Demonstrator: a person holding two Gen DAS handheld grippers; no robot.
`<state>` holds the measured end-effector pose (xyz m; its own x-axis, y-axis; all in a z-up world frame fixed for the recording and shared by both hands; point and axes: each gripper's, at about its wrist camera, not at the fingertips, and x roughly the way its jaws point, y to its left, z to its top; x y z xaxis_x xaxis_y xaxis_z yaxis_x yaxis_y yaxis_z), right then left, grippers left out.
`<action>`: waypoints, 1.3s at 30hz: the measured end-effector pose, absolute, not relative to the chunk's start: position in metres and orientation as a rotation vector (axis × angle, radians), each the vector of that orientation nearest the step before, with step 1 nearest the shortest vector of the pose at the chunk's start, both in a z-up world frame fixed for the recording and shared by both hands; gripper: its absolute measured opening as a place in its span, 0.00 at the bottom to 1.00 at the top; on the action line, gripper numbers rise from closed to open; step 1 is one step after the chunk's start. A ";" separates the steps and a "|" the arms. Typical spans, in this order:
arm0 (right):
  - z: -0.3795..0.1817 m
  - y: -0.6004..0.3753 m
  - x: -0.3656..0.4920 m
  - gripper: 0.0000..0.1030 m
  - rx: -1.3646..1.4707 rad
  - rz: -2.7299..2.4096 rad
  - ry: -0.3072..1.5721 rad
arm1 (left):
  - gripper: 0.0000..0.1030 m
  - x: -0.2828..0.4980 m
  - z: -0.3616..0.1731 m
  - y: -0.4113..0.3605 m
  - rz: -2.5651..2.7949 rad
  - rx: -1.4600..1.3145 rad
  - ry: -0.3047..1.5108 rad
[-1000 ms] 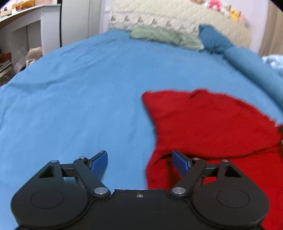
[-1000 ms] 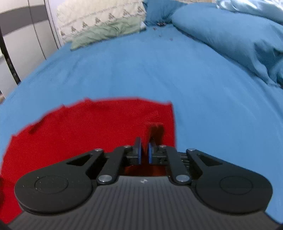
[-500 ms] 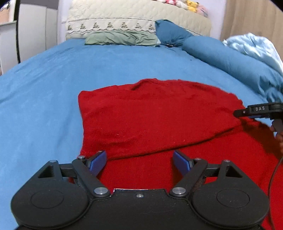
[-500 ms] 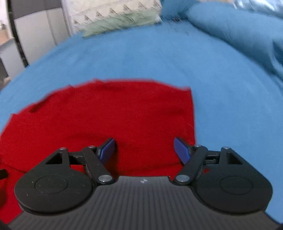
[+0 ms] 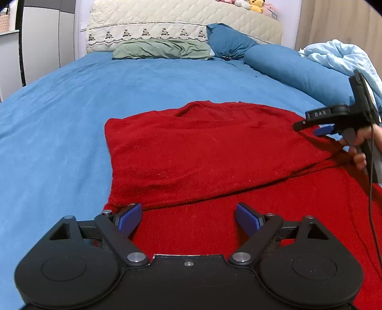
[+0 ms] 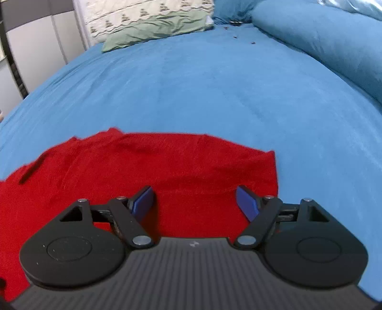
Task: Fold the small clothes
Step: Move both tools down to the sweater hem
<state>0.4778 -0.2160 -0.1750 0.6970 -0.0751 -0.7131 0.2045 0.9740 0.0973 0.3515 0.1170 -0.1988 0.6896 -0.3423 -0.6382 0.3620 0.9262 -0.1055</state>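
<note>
Red knit cloth [image 5: 203, 152] now lies doubled on the bed [image 5: 71, 107]: its far half has been brought over onto the near half, and the upper layer's edge runs as a slanted line across the garment. A second ago the right tongs [image 6: 194, 200] were pinched on a tuck of this cloth; now they stand wide apart and hold nothing, hanging just above the cloth's right corner. The left tongs [image 5: 188, 214] are spread too, empty, low over the near layer beside the fold's left end, having swung in from the bare sheet. So one fold looks laid and let go. I judge the next step to be a second fold, or a smoothing, since the far edge still shows a small hump.

Blue sheet covers the whole bed, soft and lightly creased. Along its right side lies a blue bolster [image 5: 286, 69], with a pale quilt [image 5: 339, 57] bunched behind it. At the head sit a green pillow [image 5: 162, 49] and a cream quilted headboard [image 5: 181, 19], plush toys [image 5: 253, 3] on top. Grey cupboards [image 5: 47, 43] stand on the left.
</note>
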 end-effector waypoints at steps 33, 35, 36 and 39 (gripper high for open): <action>-0.056 -0.222 0.021 0.90 0.126 -0.030 0.818 | 0.97 0.089 -0.090 0.163 -0.144 -0.117 0.848; -0.079 -0.219 0.011 0.89 0.123 -0.051 0.866 | 0.97 0.079 -0.108 0.164 -0.129 -0.109 0.868; -0.090 -0.218 0.009 0.88 0.117 -0.062 0.881 | 0.97 0.076 -0.118 0.164 -0.127 -0.103 0.882; -0.114 -0.216 0.000 0.85 0.117 -0.089 0.907 | 0.93 0.070 -0.140 0.167 -0.123 -0.096 0.898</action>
<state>0.0003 -0.2163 -0.1144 0.6128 -0.0271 -0.7898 0.1264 0.9899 0.0641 0.0704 0.1668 -0.1403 0.6167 -0.1473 -0.7733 0.0665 0.9886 -0.1353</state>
